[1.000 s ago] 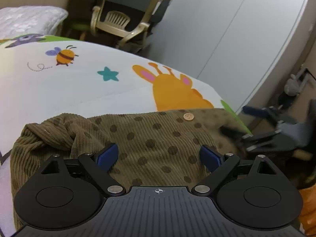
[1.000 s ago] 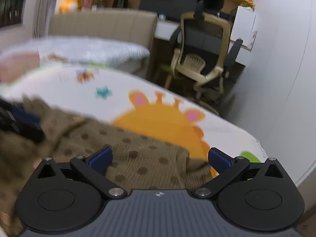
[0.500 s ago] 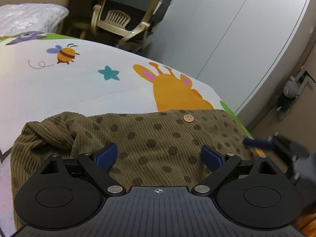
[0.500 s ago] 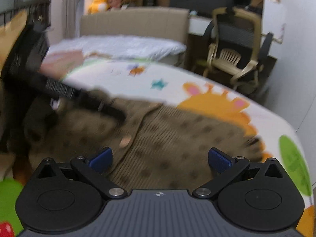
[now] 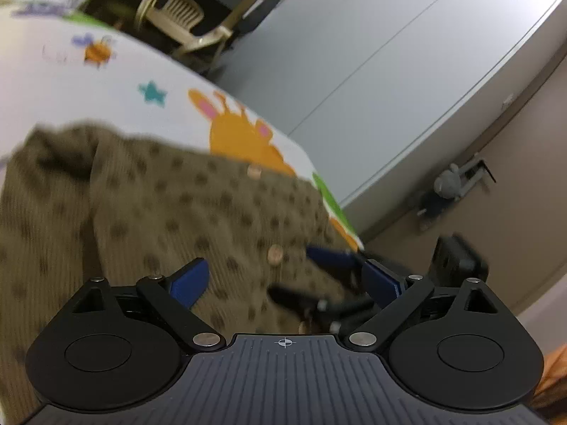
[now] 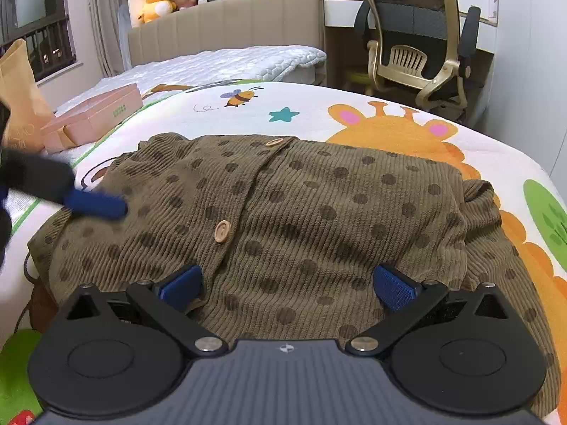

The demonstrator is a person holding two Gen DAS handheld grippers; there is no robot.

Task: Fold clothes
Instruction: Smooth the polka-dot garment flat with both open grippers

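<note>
The right gripper [image 6: 287, 285] has swung back over the near hem of the olive dotted cardigan [image 6: 301, 212], while the left gripper [image 5: 285, 279] has tipped nearer. Both hold their jaws spread, gripping nothing. The cardigan lies flat on a cartoon-print bedspread [image 6: 319, 106], with a desk chair [image 6: 418, 46] and headboard [image 6: 226, 24] behind.

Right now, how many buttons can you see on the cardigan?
2 in the right wrist view: one button at the far edge by the neckline, another button halfway down the cardigan. The near hem sits behind the tongs, so more may be hidden.
</note>
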